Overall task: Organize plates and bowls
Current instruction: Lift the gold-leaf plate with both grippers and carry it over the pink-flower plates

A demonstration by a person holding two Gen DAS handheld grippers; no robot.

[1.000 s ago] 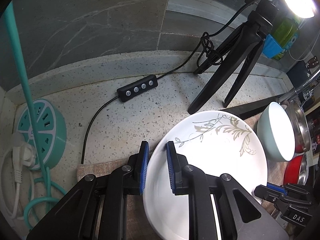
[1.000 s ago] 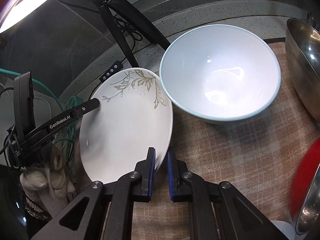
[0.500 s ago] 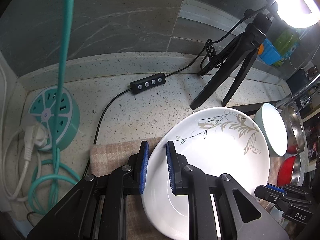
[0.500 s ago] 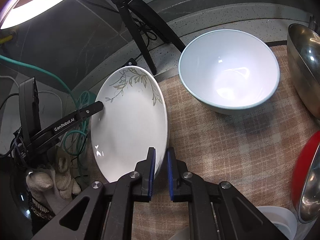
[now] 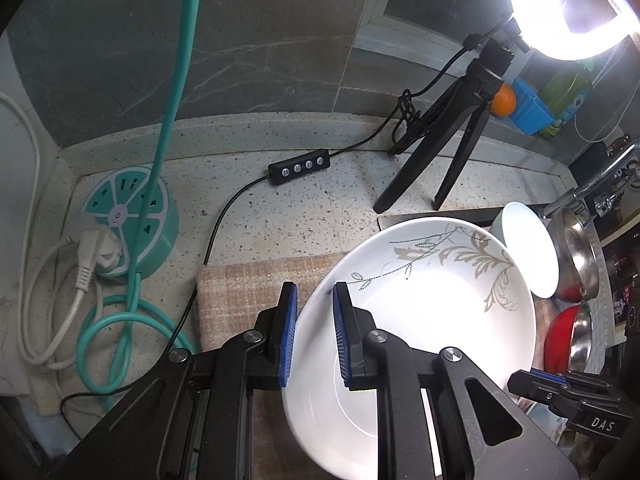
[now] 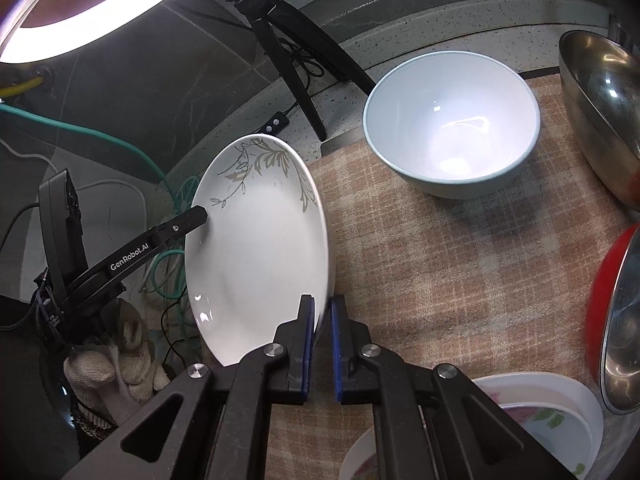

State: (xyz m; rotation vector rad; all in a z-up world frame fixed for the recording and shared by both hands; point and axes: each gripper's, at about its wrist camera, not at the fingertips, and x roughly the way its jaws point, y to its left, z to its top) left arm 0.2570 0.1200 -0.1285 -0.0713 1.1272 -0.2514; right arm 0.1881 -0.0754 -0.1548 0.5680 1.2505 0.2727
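You are carrying the white leaf-pattern plate (image 5: pixel 432 320) between both hands, clear of the checked cloth (image 6: pixel 420 248) that covers this end of the bench (image 5: pixel 304 216), so treat the whole move as one rigid lift. The plate sits tilted, its decorated rim far from your fingers and its plain rim nearest them. The left gripper (image 5: pixel 313 334) has its fingers pinching the rim, one blue pad on the outside and one inside the well; the right gripper (image 6: pixel 321 350) has its fingers pressed almost together on the opposite edge, with the thin rim running between them. Keep both pinches firm and move the hands as a pair: glazed ware is slick, and if one hand leads, the plate will likely twist out of the narrower hold. Beyond the right fingers stands the pale blue bowl (image 6: pixel 452 136), upright on the cloth, with a steel bowl (image 6: pixel 600 112) further to the right of it; just below the right fingers lies a stack of flowered plates (image 6: pixel 552 420), which looks the sensible place for this one. Level the plate before lowering, keep its far rim off the blue bowl, and let go only once it rests flat. Well beyond the left fingers the lamp tripod (image 5: pixel 444 148) and its switch cable (image 5: pixel 298 168) stay out of your path.
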